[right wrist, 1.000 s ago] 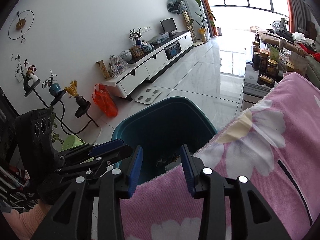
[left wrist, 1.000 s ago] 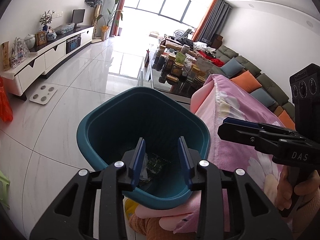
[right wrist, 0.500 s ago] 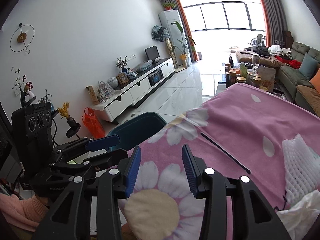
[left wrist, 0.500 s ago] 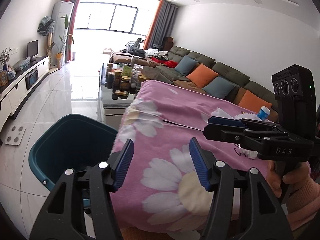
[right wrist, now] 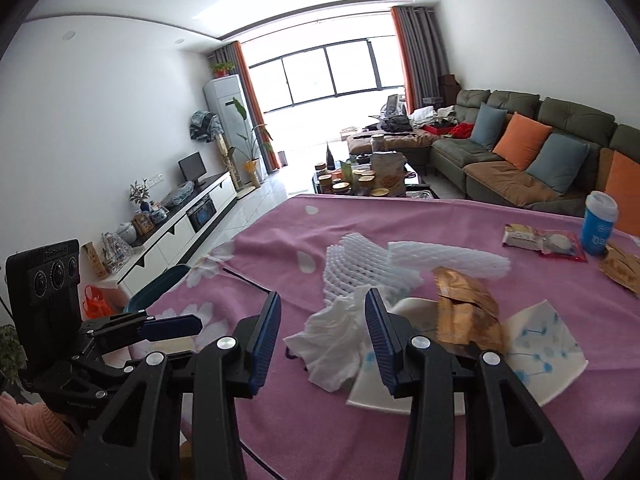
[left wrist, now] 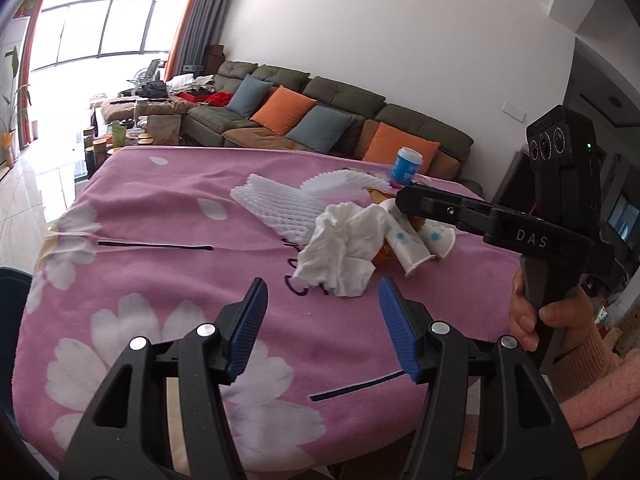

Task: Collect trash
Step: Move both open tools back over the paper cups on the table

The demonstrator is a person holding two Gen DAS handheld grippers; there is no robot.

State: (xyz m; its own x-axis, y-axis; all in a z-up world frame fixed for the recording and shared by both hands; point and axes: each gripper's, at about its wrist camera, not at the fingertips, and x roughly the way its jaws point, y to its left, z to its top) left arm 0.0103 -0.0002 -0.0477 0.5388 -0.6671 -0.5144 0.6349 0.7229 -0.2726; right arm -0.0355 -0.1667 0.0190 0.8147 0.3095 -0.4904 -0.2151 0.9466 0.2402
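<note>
The left gripper (left wrist: 320,308) hangs above a table covered by a pink flowered blanket (left wrist: 168,216), its blue-padded jaws standing apart with nothing between them; they have just been widening. Just beyond its tips lies a crumpled white tissue (left wrist: 340,252), not touched. The right gripper (right wrist: 322,328) is also parted and empty-handed, its jaws having just eased a little wider; the same tissue (right wrist: 332,344) shows in the gap ahead of its pads, but the pads do not press on it.

Around the tissue the trash sits in one loose pile near the middle of the table: white foam fruit netting (right wrist: 360,264) behind it, flattened paper cups (right wrist: 536,344) with a blue print to its right, and a crumpled brown wrapper (right wrist: 464,312) resting on them. Farther back, near the table's far edge, are a flat snack packet (right wrist: 536,240) and an upright blue cup with a white lid (right wrist: 600,228).

A hand (left wrist: 536,320) in a pink knitted sleeve grips the right gripper's handle. At the table's left corner the rim of a teal bin (right wrist: 160,284) shows on the floor. Behind stand a green sofa (right wrist: 520,148) with orange and blue cushions and a bright window.
</note>
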